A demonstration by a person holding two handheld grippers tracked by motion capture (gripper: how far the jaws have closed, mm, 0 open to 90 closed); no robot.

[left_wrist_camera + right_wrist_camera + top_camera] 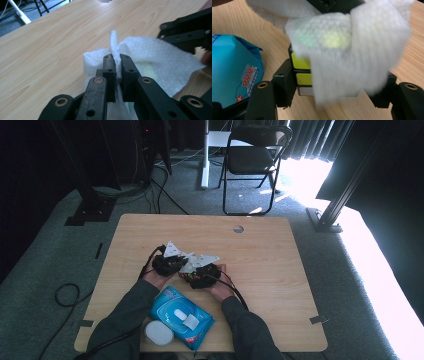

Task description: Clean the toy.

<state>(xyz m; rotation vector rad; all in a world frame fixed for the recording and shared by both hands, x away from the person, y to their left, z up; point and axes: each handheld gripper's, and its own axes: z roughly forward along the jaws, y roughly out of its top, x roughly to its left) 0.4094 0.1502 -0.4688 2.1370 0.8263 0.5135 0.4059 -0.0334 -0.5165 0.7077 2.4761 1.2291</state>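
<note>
In the high view, the person's two forearms come in from the bottom edge and meet near the middle of the wooden worktop (260,245). The left hand-held gripper (172,261) and the right hand-held gripper (200,272) sit almost touching, with a scrap of white wipe (188,266) between them. Nearer the person lies a blue pack of wet wipes (181,316), and just beside its left corner a round white lid (159,332). A black folding chair (255,157) stands on the floor beyond the worktop. How the jaws stand is too small to read here.

The left gripper view gives that detail: the left hand-held gripper (117,65) has its jaws pressed together on a pinched fold of the wipe (155,57), which spreads out to the right over a faint yellow-green shape. The other gripper's black frame crosses the upper right corner.

The right gripper view shows what lies under the cloth: the right hand-held gripper (337,85) is clamped on a puzzle cube (303,72) with yellow and white tiles, held just above the worktop (274,40). The wipe (352,55) drapes over the cube's top and front. The blue pack (234,72) fills the left side.
</note>
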